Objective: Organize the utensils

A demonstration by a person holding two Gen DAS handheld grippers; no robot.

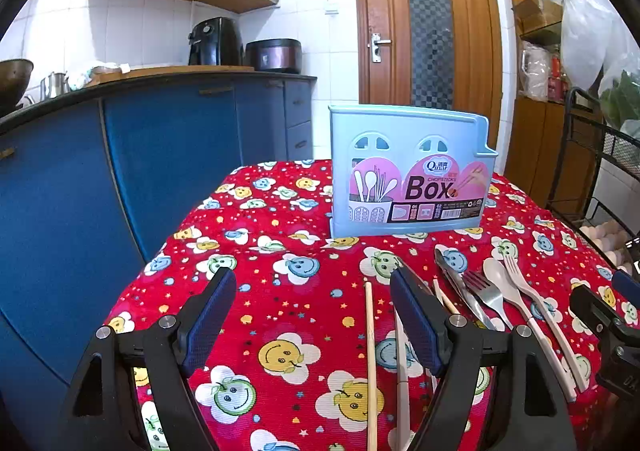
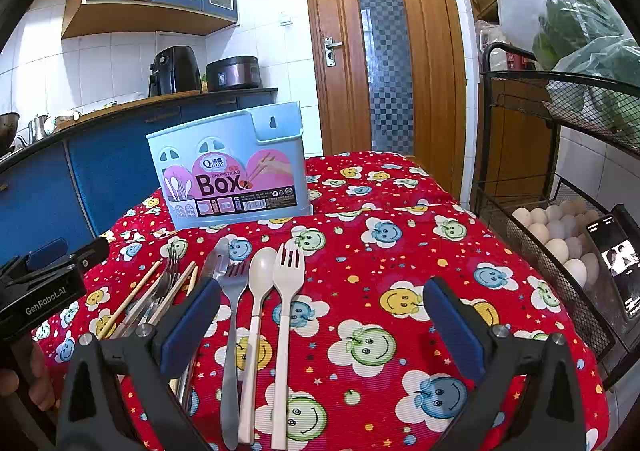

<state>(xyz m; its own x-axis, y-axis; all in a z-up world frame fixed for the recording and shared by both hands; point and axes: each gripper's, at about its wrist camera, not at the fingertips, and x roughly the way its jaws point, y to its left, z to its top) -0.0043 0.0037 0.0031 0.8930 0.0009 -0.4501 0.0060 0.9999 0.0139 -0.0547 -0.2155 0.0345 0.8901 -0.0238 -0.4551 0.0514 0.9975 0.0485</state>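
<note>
Both tongs, left tongs [image 1: 312,331] and right tongs [image 2: 320,331], hang spread wide with nothing between their blue ribbed pads, so the first pick looks not yet begun. Nearest, in front of the pale-blue plastic chopstick box [image 2: 230,171], lie the cream plastic fork [image 2: 285,315], cream plastic spoon [image 2: 256,311], steel fork [image 2: 231,315] and thin wooden chopsticks [image 1: 371,363], flat on the bench's red smiley-print cloth [image 2: 400,251]. Slim, smooth handles likely slip: best pinch one mid-handle, squarely, then lift. The box stands upright beyond them.

Utensils [image 2: 256,315] lie flat before upright blue box [image 2: 232,171].
</note>
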